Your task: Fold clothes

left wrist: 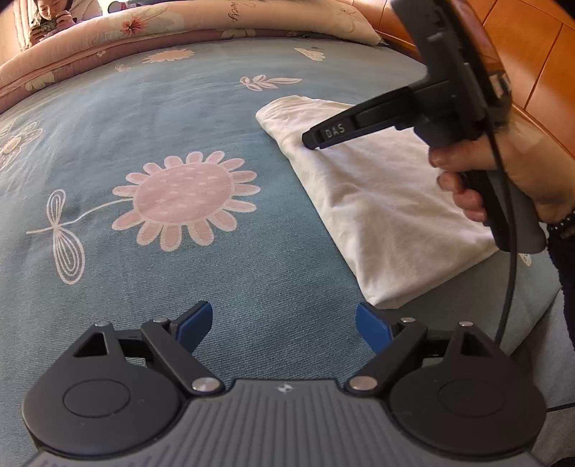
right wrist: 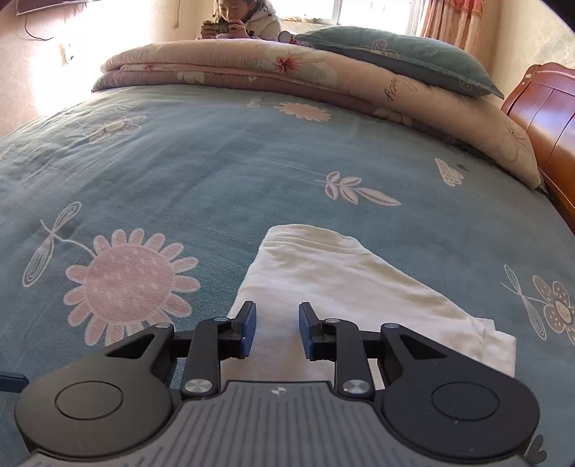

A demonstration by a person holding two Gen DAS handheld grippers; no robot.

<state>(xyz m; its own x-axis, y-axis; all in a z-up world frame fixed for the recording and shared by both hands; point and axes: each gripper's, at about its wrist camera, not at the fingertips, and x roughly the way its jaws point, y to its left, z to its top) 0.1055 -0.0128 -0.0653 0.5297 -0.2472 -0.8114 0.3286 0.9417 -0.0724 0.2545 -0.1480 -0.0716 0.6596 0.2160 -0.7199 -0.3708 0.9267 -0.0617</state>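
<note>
A white garment lies folded into a long strip on the blue flowered bedsheet. My left gripper is open over bare sheet, just left of the garment's near corner, with nothing between its blue pads. My right gripper hovers above the near part of the garment, its pads a narrow gap apart and nothing pinched between them. In the left wrist view the right gripper is seen from the side, held by a hand, its tips over the garment's far end.
A folded floral quilt and a teal pillow lie along the bed's far side. A wooden headboard stands at the right. A person sits behind the bed holding a phone. A cable hangs from the right gripper.
</note>
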